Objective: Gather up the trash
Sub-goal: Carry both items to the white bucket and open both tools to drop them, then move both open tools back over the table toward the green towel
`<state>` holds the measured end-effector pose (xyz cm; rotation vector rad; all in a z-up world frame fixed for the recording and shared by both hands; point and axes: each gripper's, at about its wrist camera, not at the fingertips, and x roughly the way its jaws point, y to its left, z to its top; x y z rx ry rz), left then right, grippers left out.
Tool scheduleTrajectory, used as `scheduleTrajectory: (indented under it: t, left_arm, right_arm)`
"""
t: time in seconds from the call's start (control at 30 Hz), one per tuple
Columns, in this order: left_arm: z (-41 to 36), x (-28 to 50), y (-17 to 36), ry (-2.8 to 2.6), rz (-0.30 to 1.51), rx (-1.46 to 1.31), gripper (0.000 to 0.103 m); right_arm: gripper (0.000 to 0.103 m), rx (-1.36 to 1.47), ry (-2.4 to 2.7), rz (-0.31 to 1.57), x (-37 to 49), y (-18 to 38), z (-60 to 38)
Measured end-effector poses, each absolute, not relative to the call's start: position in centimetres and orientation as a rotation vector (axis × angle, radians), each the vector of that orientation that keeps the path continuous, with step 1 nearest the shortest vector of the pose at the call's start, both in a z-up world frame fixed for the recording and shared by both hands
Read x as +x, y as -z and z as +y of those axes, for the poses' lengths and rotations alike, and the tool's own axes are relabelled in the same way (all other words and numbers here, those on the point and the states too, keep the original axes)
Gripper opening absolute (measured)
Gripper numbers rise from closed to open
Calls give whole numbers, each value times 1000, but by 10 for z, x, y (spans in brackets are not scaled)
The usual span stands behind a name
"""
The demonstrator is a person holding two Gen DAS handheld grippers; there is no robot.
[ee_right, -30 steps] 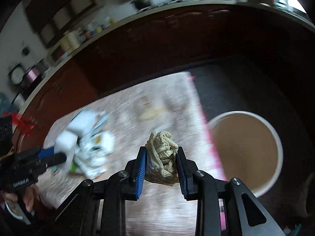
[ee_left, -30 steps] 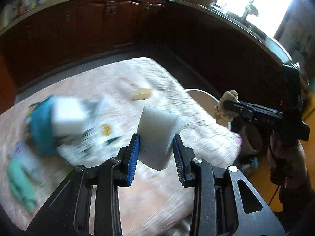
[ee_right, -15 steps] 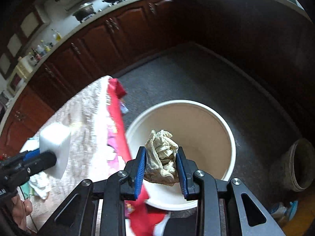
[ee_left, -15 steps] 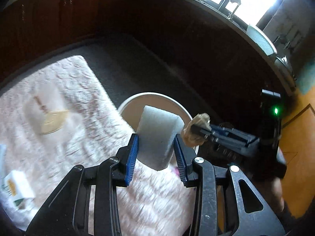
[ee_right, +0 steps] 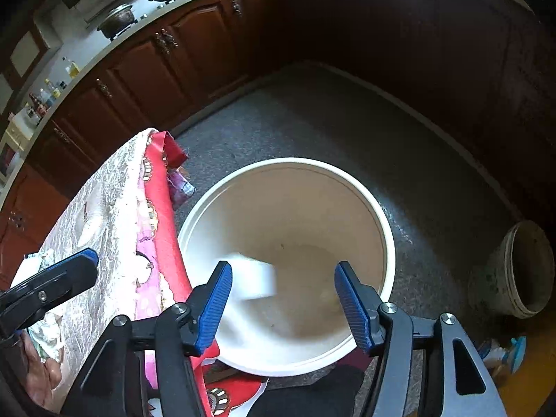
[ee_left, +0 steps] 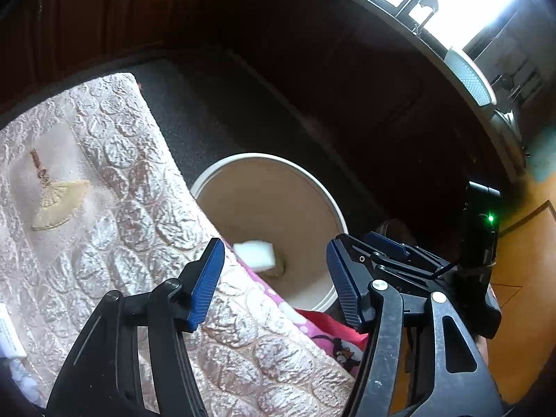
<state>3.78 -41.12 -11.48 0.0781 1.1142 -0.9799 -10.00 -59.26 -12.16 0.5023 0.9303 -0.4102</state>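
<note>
A white bucket [ee_left: 333, 205] stands on the dark floor beside the table; it also shows in the right wrist view [ee_right: 389, 243]. A white foam block [ee_left: 255, 255] is inside it, blurred in the right wrist view [ee_right: 255, 279]. A crumpled beige wad [ee_left: 278, 269] lies just beside the block at the bucket's bottom. My left gripper [ee_left: 274, 278] is open and empty over the table edge and bucket. My right gripper [ee_right: 283, 304] is open and empty above the bucket. The left gripper's finger [ee_right: 55, 278] shows at the left of the right wrist view.
The table has a pale embossed cloth [ee_left: 87, 208] over a pink and red cloth [ee_right: 156, 229]. A small grey pot [ee_right: 514, 271] stands on the floor to the right. Dark wood cabinets [ee_right: 156, 80] ring the room. Some packaging [ee_right: 41, 330] lies on the table.
Both grippers have opened. The foam block left the left gripper and the beige wad left the right gripper; both are now down in the bucket.
</note>
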Motion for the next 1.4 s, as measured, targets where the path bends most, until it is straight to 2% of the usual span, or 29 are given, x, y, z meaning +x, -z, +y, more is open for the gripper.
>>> scheduleTrajectory:
  t: [0.57, 0.9, 1.4]
  left_arm:
    - [-342, 11, 84, 795, 948, 152, 60]
    - [-289, 3, 64, 666, 857, 184, 60]
    - [-181, 2, 46, 465, 816, 113, 60]
  right_arm:
    - [67, 404, 360, 877, -95, 89, -548]
    - [68, 327, 259, 848, -81, 62, -490]
    - [74, 224, 64, 809, -51, 31, -389]
